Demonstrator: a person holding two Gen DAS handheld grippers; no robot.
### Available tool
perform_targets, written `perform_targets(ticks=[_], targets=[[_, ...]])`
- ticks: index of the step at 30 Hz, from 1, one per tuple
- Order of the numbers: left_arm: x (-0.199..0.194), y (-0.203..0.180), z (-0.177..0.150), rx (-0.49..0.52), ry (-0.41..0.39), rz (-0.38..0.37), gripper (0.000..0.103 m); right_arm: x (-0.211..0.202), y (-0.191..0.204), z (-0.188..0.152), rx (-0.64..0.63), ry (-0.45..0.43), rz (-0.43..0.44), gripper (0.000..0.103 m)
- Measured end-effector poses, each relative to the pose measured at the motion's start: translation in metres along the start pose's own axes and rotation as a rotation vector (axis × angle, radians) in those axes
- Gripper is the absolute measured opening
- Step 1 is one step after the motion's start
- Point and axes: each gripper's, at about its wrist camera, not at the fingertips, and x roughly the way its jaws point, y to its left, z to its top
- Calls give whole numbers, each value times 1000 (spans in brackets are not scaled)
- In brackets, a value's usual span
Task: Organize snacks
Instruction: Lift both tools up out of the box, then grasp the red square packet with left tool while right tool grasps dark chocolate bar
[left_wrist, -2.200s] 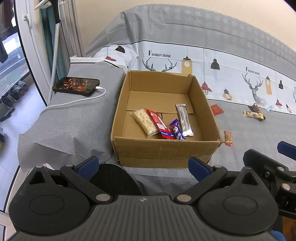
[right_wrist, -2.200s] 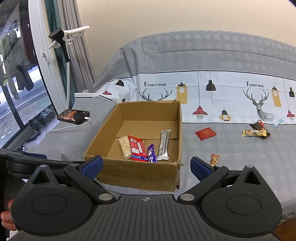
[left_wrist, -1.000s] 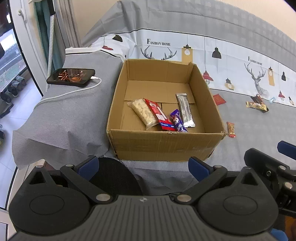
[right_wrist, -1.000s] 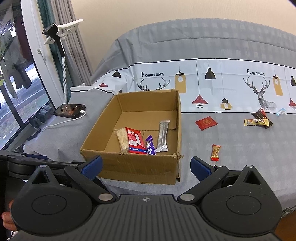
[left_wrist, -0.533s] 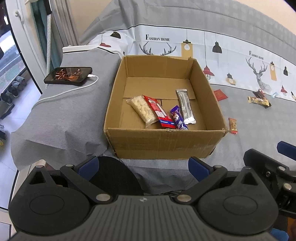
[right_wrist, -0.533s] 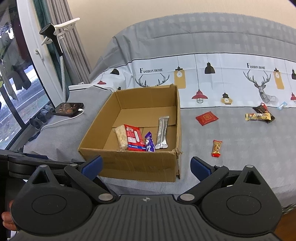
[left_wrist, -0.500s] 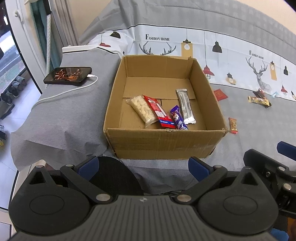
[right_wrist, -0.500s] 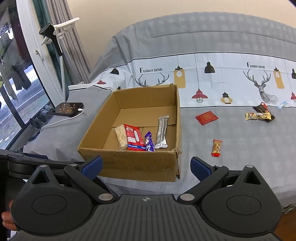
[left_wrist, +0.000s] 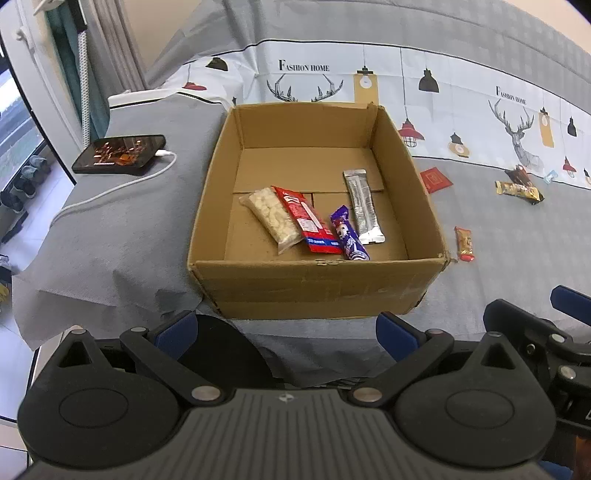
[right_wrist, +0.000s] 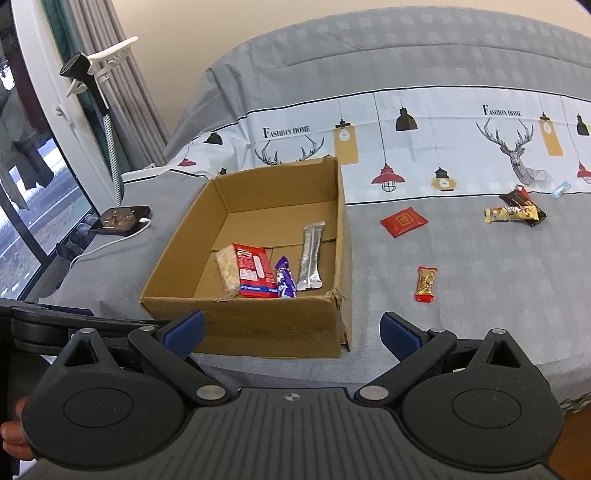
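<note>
Here, both grippers' jaws gape wide and empty before the corrugated cardboard box (left_wrist: 317, 284) holding four glossy snack packets.

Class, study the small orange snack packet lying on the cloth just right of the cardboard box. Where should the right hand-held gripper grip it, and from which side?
Grip the small orange snack packet across its narrow middle, coming straight down from above. It lies flat, long axis pointing away, so the right hand-held gripper, now open, probably spans its short width. The cardboard box stands apart to the left.

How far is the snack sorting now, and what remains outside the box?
Four snacks lie in the cardboard box. Both grippers, left and right, are open and hold nothing. Left on the cloth: the orange candy, the red packet and the bars far right.
</note>
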Motion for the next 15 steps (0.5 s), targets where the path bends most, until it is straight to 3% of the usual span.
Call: perform_targets(ticks=[8, 15], targets=[[2, -34, 19, 62, -19, -30, 103, -5, -30, 4, 54, -27, -48, 100], [6, -90, 57, 128, -31, -109, 103, -18, -101, 11, 161, -80, -198, 100]])
